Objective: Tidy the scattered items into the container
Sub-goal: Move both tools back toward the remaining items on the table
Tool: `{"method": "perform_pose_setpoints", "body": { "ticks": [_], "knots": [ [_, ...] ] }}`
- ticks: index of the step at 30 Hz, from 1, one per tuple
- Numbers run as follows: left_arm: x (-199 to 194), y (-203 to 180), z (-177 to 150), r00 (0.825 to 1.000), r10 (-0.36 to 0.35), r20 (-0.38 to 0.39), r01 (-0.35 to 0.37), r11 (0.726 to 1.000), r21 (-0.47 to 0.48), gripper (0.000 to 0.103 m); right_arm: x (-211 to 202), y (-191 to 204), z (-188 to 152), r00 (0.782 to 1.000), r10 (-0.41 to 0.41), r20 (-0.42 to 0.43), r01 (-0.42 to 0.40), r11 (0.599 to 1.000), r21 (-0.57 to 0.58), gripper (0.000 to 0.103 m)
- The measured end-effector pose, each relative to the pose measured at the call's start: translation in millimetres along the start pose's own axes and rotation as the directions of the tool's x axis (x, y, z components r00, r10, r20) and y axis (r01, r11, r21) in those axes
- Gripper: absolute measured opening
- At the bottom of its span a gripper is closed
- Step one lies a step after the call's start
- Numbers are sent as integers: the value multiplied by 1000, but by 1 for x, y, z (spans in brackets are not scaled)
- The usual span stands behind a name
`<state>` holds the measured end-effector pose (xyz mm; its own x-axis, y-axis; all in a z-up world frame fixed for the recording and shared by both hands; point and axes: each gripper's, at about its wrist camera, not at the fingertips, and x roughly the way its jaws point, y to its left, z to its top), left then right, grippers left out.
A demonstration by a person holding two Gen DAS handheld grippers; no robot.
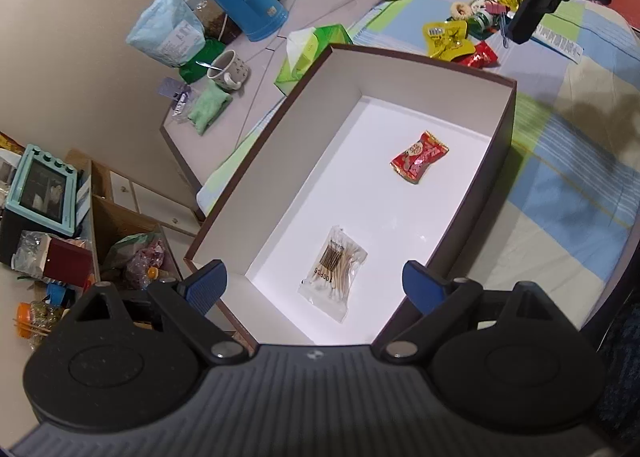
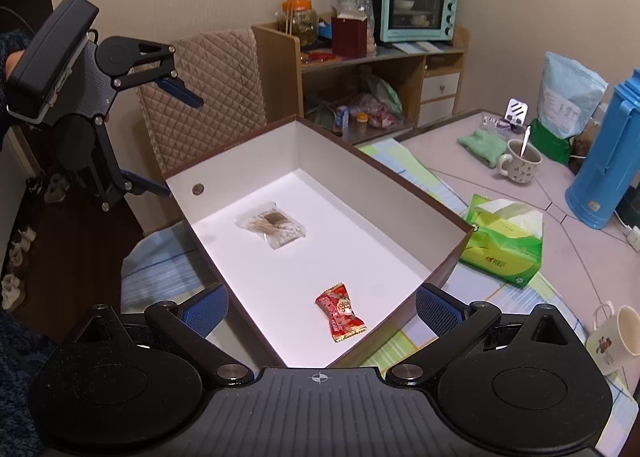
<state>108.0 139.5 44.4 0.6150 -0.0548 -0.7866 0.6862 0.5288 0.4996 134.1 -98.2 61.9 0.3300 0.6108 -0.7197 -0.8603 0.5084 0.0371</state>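
Both hand-held grippers hang over the box (image 1: pixel 496 161) with their ribbed blue pads spread apart, gripping nothing: the left hand-held gripper (image 1: pixel 316 285) over one short end, the right hand-held gripper (image 2: pixel 322 309) over the other. That box is one rectangular carton, brown outside, smooth white inside, sitting on a checked cloth (image 1: pixel 560 193) on the bench. Two things lie flat on its floor, well apart: one clear bag of cotton swabs (image 1: pixel 334 277) and one crinkly red sachet (image 1: pixel 419 157). Beyond the box's far corner a small heap (image 1: pixel 464 37) of yellow and red packets and clips lies loose on the cloth.
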Motion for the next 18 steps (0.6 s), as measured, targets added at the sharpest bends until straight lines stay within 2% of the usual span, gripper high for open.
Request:
{"method": "perform_pose_setpoints", "body": {
  "ticks": [7,12,18],
  "knots": [
    [-20,-13,4,999,1,51,3,996,-87,93,-34,-4,-22,999,-3,52,1,999,50,102],
    [-29,-29,12,998,-10,65,17,994,-108,93,-63,-15,-46,997,-42,60,37,995,95,102],
    [-34,-54,31,993,-57,107,71,989,-132,93,-101,-33,-83,994,-100,42,91,980,175,102]
  ]
}}
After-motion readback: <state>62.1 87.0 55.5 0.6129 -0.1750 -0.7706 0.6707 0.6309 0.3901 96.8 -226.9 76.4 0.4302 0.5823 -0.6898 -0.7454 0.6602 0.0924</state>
